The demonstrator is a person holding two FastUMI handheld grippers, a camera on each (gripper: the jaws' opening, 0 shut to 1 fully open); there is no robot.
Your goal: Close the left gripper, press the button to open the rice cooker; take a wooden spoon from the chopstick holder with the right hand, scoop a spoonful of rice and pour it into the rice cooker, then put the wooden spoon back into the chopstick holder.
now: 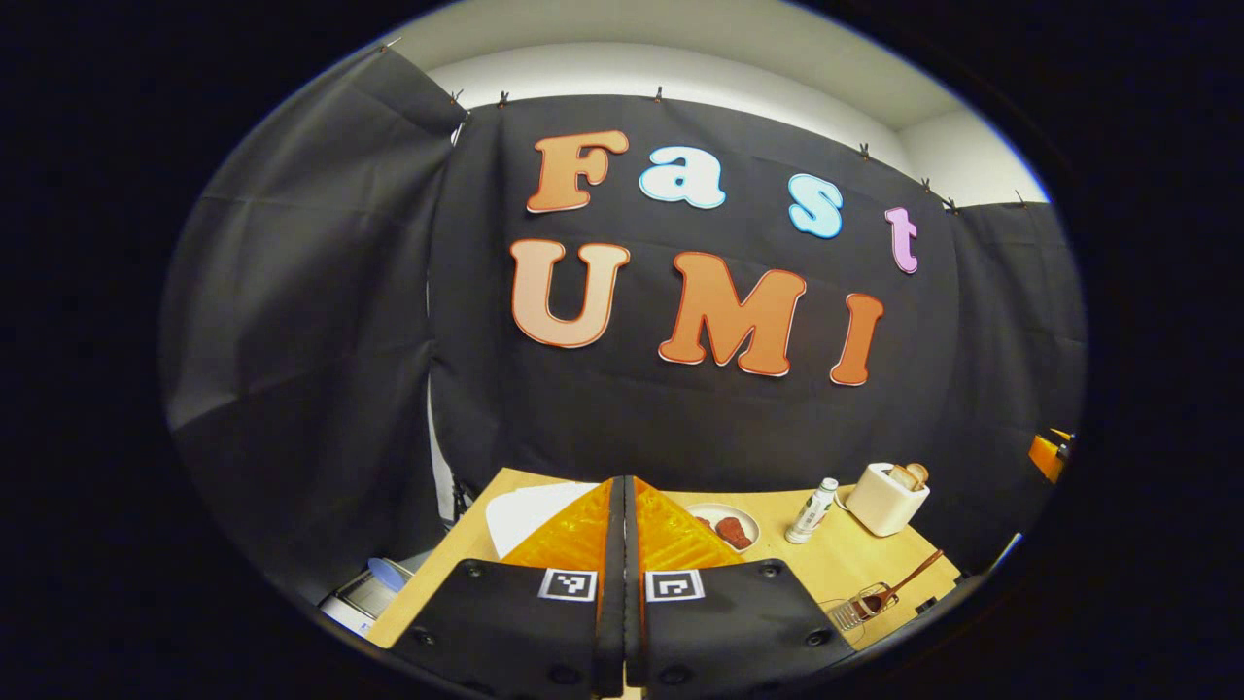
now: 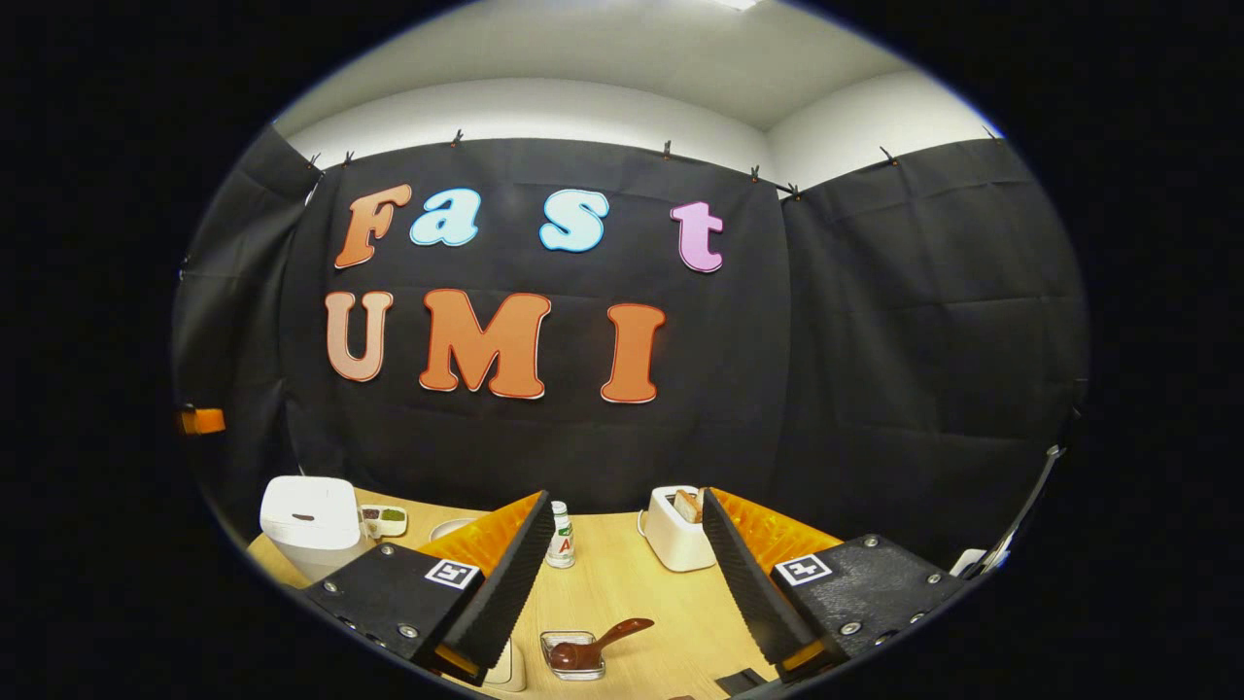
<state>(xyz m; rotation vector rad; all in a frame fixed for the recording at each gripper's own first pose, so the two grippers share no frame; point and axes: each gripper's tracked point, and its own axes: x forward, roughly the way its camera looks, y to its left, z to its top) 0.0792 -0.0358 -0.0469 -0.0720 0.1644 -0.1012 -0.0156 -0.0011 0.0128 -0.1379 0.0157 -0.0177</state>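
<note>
Left gripper view: left hand-held gripper [image 1: 623, 515] clenched, fingers pressed together with nothing between them, held above the near edge of the tabletop [image 1: 855, 569]. Judged to be the first step, gripper closing done and button press not yet made. White shape just past the fingertips, likely the cooker [image 1: 530, 515], mostly hidden behind the fingers. Farther right, plate [image 1: 724, 525] with reddish-brown pieces of food, then bottle [image 1: 812, 510] upright, then toaster [image 1: 882, 498] with bread standing in its slot. At the near right, wire holder [image 1: 860, 608] with the spoon [image 1: 909, 578] lying in it, handle slanting up and to the right. Right gripper view: right hand-held gripper [image 2: 622, 574] released, jaws spread wide and empty, well above the tabletop. Cooker at far left [image 2: 311, 525], lid down, with a small dish [image 2: 384, 520] of dark and green bits just right of it. Bottle and toaster at the far middle. Between the fingers and near, holder [image 2: 573, 653] with the spoon [image 2: 598, 644] resting in it, bowl down, handle pointing right. Next move by this reading: lower the clenched left fingertips onto the cooker's button and push; button itself too small to pick out. No rice container made out.
</note>
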